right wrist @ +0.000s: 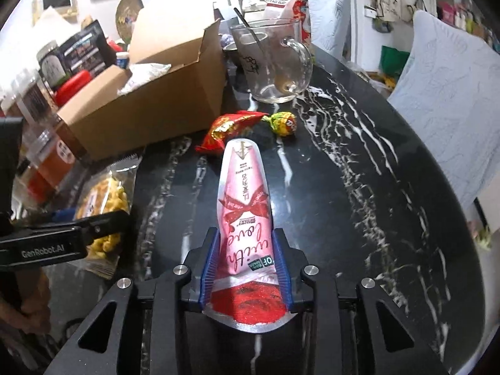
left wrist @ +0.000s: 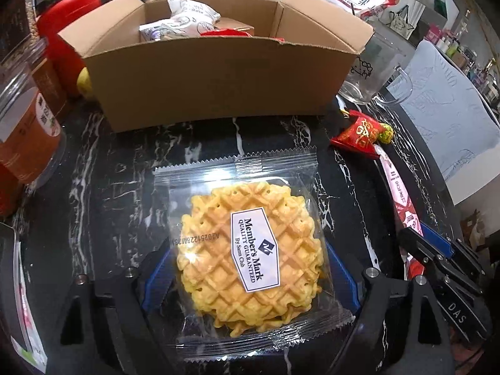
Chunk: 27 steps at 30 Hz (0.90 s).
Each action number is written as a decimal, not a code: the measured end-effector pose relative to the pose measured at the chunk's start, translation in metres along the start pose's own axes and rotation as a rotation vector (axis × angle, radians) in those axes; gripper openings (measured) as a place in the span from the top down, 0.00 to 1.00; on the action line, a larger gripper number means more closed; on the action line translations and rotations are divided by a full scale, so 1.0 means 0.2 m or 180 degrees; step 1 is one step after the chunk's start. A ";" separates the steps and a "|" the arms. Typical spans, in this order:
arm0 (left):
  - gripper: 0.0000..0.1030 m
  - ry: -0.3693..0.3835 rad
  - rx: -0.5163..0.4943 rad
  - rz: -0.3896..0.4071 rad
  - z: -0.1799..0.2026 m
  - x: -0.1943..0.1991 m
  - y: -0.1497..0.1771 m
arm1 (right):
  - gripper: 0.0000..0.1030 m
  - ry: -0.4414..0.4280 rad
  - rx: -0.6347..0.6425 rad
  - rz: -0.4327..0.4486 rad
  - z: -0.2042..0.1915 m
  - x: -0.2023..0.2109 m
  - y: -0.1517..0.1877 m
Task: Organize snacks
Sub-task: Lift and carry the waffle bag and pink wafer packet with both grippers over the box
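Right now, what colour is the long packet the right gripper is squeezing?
Pink with a red ribbon print, on the long packet; clearest in the right wrist view.

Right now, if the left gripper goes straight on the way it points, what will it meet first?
Probably the cardboard box. The left gripper holds the waffle packet, and beyond the packet only bare table shows before the box's near wall. As the gripper points downward, it might meet the table first; depth is unclear.

You've got glossy clear plastic round the waffle (left wrist: 247,247), matt brown cardboard box (left wrist: 218,84), polished black marble worktop (left wrist: 103,168).
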<state>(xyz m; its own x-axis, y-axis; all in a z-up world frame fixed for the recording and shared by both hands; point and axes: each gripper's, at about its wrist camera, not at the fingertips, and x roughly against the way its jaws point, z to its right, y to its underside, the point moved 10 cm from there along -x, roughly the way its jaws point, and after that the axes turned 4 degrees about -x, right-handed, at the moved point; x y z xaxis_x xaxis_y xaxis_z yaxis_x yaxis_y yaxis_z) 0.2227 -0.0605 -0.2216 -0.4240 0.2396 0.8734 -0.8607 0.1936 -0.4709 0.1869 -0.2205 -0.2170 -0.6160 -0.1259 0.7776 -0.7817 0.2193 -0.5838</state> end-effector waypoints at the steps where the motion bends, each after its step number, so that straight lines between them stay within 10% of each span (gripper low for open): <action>1: 0.16 -0.0005 0.0005 0.0021 0.00 0.01 0.00 | 0.69 -0.0023 -0.0003 0.0000 -0.01 0.01 0.00; 27: 0.16 -0.0070 -0.0059 0.0822 -0.02 0.56 -0.05 | 0.69 -0.0835 0.0277 0.0491 -0.42 0.43 -0.07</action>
<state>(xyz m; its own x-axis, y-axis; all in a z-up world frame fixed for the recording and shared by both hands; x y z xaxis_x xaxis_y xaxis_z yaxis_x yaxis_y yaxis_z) 0.1854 -0.0316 -0.1197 -0.6352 0.2625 0.7264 -0.7179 0.1461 -0.6806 0.1531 -0.1532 -0.1219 -0.7232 -0.3453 0.5981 -0.6754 0.1729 -0.7168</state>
